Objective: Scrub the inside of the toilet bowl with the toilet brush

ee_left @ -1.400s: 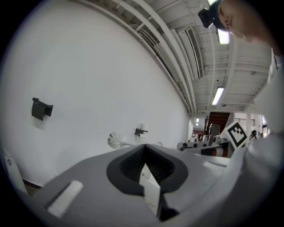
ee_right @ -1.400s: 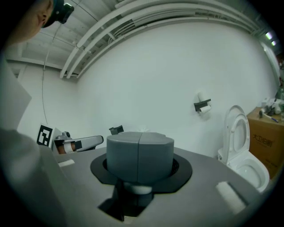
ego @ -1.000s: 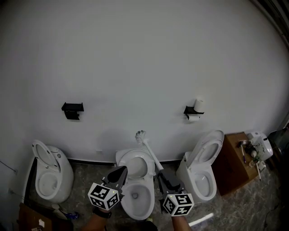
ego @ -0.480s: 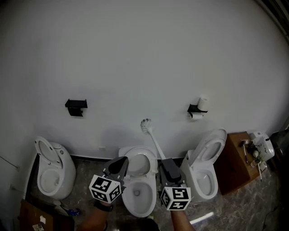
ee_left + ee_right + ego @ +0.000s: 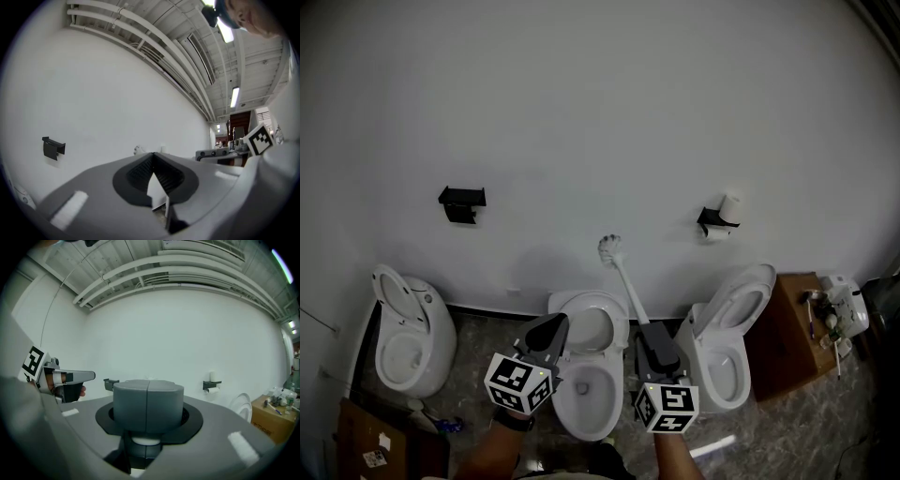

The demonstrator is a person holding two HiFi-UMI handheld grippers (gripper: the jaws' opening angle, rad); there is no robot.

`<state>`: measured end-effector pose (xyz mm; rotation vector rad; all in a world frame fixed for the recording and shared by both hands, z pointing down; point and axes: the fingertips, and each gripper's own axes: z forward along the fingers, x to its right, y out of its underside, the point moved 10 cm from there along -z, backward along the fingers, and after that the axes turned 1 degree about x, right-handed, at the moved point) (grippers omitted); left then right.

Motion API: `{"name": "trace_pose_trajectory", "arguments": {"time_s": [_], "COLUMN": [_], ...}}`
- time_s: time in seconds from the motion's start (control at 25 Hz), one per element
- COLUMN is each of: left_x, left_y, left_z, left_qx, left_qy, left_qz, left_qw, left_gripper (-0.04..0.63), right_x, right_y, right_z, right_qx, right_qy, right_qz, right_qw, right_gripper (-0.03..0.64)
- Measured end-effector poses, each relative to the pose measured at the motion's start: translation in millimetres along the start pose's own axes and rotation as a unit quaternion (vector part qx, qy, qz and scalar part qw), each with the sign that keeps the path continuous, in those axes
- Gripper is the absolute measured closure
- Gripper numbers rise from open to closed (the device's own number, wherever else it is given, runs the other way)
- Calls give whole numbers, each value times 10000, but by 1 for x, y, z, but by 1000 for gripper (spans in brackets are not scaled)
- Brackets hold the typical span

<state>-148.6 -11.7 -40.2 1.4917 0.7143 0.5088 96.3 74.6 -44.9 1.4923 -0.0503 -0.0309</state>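
White long-handled toilet brush (image 5: 625, 286) juts up and away from the right claw (image 5: 647, 330), whose grey jaws are clamped together on its handle. Its bristle head is raised against the plain white wall (image 5: 581, 112), beyond the white ceramic toilet bowl (image 5: 605, 412), which sits just below and to the left of that claw. Left claw (image 5: 558, 321) hovers at the bowl's other side, jaws pressed together on nothing.
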Motion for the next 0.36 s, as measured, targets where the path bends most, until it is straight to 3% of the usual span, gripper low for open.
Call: {"name": "trace_pose_trajectory", "arguments": {"time_s": [0.36], "left_x": [-5], "left_y": [5], "left_z": [1], "left_qx": [-23], "left_qy": [-1], "left_qz": [-25], "left_qw": [10000], "left_gripper": [589], "right_x": [-4], "right_y": [4], "right_z": [4], "right_qx": [-10], "right_qy": [-4], "right_qz": [36], "right_qw": [10000], "right_gripper": [453]}}
